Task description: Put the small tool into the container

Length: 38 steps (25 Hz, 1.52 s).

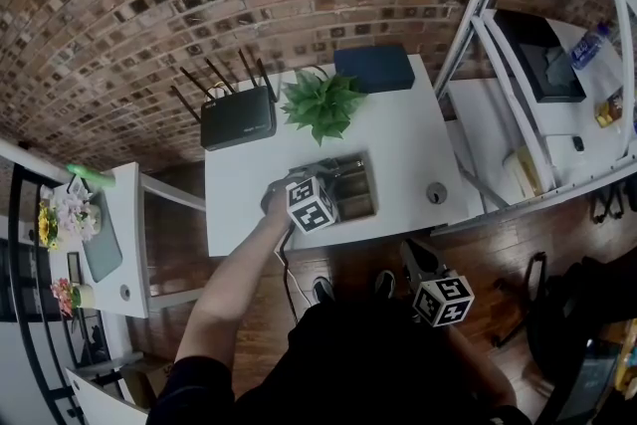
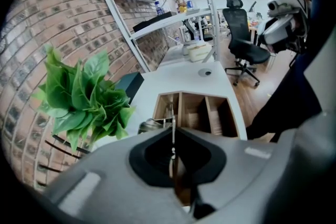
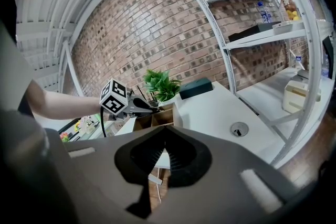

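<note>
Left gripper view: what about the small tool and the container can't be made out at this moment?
- Small tool: only a thin metal sliver shows between the shut jaws of the left gripper. The gripper body hides the rest, so its type is unclear.
- Container: its near end is hidden behind the gripper body, so which compartment the tool is over cannot be told.
- Head view: the tool is hidden under the left gripper and its cube.
</note>
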### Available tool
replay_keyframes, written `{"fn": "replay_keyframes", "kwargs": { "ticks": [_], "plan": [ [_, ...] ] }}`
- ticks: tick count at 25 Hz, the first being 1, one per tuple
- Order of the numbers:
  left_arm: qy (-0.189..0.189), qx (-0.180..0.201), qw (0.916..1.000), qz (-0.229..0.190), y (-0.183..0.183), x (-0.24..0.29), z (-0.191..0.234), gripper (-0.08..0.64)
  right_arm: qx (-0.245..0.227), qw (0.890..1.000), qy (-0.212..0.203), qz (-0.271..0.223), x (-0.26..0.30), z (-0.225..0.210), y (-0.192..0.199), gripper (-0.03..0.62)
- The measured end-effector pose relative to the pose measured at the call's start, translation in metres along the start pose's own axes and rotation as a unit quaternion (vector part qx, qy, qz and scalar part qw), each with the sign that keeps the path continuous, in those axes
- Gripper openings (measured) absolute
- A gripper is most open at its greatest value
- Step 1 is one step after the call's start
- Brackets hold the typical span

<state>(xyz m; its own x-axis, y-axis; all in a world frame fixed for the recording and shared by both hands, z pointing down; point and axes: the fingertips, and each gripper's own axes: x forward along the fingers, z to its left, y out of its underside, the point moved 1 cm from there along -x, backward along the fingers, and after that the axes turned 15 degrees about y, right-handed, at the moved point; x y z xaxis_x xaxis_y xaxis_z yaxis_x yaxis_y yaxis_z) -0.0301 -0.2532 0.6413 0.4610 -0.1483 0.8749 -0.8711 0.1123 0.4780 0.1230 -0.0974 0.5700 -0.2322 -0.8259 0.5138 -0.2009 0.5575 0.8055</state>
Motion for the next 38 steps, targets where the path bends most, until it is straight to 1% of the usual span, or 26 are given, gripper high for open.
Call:
{"fn": "replay_keyframes", "kwargs": {
  "ticks": [3, 8, 14, 16, 18, 20, 23, 25, 26, 28, 30, 33, 35, 38],
  "plan": [
    [0.009, -0.013, 0.9999, 0.001, 0.002, 0.002, 0.002, 0.006, 0.001, 1.000, 0.001, 0.002, 0.000, 0.000, 0.001, 0.011],
    [0.029, -0.066, 0.9971, -0.023, 0.003, 0.001, 0.006, 0.015, -0.007, 1.000, 0.002, 0.002, 0.000, -0.001, 0.001, 0.011],
    [0.053, -0.108, 0.9922, -0.035, 0.004, -0.003, 0.011, 0.026, -0.005, 1.000, 0.001, 0.005, 0.000, 0.000, 0.001, 0.011],
    [0.060, -0.127, 0.9890, -0.045, 0.004, -0.005, 0.014, 0.033, -0.003, 1.000, -0.002, 0.006, -0.001, 0.001, 0.001, 0.011],
    [0.082, -0.159, 0.9821, -0.059, 0.004, -0.003, 0.010, 0.042, 0.009, 1.000, -0.010, 0.009, -0.002, 0.005, 0.001, 0.011],
    [0.092, -0.182, 0.9768, -0.067, 0.004, -0.003, 0.007, 0.060, 0.013, 1.000, -0.011, 0.007, -0.001, 0.004, 0.001, 0.011],
    [0.082, -0.192, 0.9756, -0.068, 0.005, -0.005, 0.007, 0.076, -0.001, 1.000, -0.005, 0.007, -0.001, 0.000, 0.001, 0.011],
    [0.073, -0.195, 0.9755, -0.071, 0.006, -0.007, 0.008, 0.092, -0.001, 1.000, -0.009, 0.007, 0.000, 0.001, 0.001, 0.011],
    [0.068, -0.198, 0.9748, -0.077, 0.005, -0.008, 0.009, 0.111, -0.001, 1.000, -0.011, 0.007, 0.000, 0.001, 0.002, 0.011],
    [0.057, -0.208, 0.9717, -0.097, 0.002, -0.013, 0.011, 0.122, -0.005, 1.000, -0.010, 0.008, 0.001, 0.001, 0.002, 0.011],
    [0.054, -0.229, 0.9637, -0.126, -0.003, -0.021, 0.009, 0.145, -0.007, 1.000, -0.015, 0.011, 0.002, 0.003, 0.002, 0.011],
    [0.037, -0.265, 0.9466, -0.180, -0.009, -0.041, 0.004, 0.156, -0.011, 1.000, -0.020, 0.008, 0.003, 0.006, 0.000, 0.011],
    [0.025, -0.288, 0.9302, -0.226, -0.012, -0.061, -0.005, 0.152, -0.014, 1.000, -0.024, 0.009, 0.005, 0.010, 0.000, 0.011],
    [0.022, -0.319, 0.9022, -0.289, -0.012, -0.091, -0.032, 0.112, -0.020, 0.999, -0.037, 0.016, 0.008, 0.018, 0.002, 0.011]
  ]
}}
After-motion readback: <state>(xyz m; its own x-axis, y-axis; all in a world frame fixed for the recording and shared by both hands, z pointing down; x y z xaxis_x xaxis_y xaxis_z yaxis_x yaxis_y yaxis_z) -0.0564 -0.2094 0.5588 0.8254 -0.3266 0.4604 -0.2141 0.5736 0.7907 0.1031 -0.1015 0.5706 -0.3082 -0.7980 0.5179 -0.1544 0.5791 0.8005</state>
